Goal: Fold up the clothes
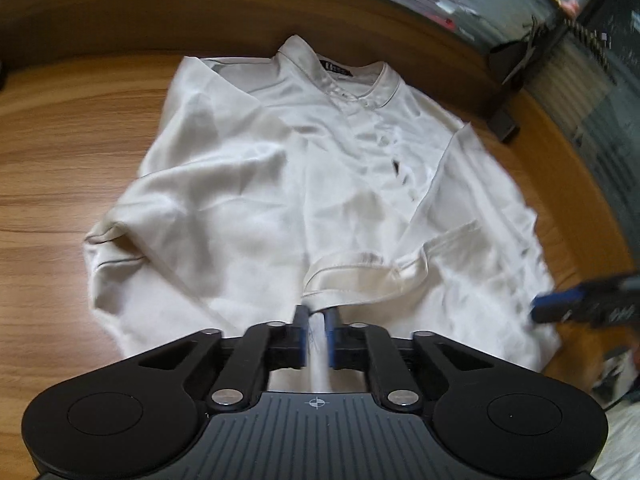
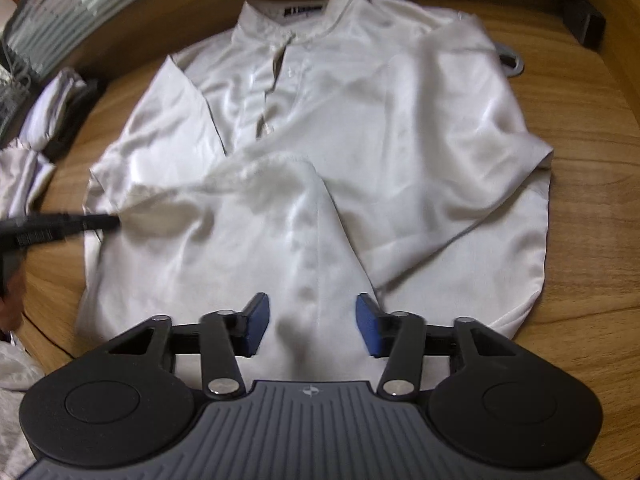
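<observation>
A white collared shirt [image 1: 304, 184] lies front up on the wooden table [image 1: 60, 160], collar at the far side, sleeves folded in over the body. My left gripper [image 1: 318, 334] is shut on a fold of the shirt's fabric near the hem. It also shows in the right wrist view [image 2: 108, 222] at the shirt's left edge, pulling fabric up. My right gripper [image 2: 312, 324] is open and empty, low over the shirt [image 2: 340, 160] at its near hem. It also shows in the left wrist view [image 1: 556, 306] at the right edge.
A pile of other white clothes [image 2: 44, 120] lies at the left of the table [image 2: 580, 240]. A black block [image 1: 502, 124] stands at the far right, by the raised table edge. A grey ring-shaped object [image 2: 512, 62] peeks out past the shirt's right shoulder.
</observation>
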Action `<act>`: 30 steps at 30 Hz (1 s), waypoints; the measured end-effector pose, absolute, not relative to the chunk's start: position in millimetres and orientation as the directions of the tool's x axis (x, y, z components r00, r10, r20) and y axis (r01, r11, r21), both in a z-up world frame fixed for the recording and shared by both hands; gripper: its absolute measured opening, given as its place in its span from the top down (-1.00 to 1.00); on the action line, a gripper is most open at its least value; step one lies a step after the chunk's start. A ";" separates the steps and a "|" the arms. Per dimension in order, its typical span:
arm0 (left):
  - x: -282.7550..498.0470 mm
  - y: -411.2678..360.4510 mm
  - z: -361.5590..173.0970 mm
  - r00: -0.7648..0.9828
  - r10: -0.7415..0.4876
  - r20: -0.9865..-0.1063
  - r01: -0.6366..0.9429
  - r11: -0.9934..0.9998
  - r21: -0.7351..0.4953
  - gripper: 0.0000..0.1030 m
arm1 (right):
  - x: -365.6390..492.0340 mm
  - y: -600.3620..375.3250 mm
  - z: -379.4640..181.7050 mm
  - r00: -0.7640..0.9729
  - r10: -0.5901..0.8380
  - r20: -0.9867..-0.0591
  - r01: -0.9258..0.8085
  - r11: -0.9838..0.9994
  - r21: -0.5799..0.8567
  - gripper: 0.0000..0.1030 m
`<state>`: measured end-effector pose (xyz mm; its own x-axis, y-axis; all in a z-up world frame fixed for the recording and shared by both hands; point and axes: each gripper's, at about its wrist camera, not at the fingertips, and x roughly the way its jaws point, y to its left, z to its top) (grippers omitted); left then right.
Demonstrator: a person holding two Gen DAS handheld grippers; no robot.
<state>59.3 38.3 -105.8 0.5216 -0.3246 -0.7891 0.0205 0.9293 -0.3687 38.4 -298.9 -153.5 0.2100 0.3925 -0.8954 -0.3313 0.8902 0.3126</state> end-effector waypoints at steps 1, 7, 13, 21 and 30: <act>64.3 40.0 -104.3 0.526 -0.330 -0.784 0.012 0.924 -0.382 0.82 | 37.7 -298.8 -156.0 0.200 0.386 -0.901 -0.334 0.891 0.307 0.97; 93.1 50.6 -90.9 0.590 -0.337 -0.734 -0.065 0.886 -0.459 0.83 | 31.4 -305.9 -162.3 0.184 0.349 -0.919 -0.332 0.902 0.276 0.99; 109.2 68.0 -74.2 0.656 -0.319 -0.684 -0.148 0.834 -0.532 0.81 | 26.1 -315.9 -153.4 0.206 0.349 -0.914 -0.332 0.904 0.271 0.93; 74.4 66.9 -72.8 0.593 -0.277 -0.756 -0.132 0.893 -0.431 0.67 | 31.2 -301.9 -118.0 0.290 0.410 -0.865 -0.450 0.856 0.255 0.27; 27.9 35.6 -91.9 0.484 -0.237 -0.842 -0.059 0.951 -0.302 0.29 | 73.1 -282.4 -146.6 0.261 0.412 -0.873 -0.502 0.830 0.242 0.11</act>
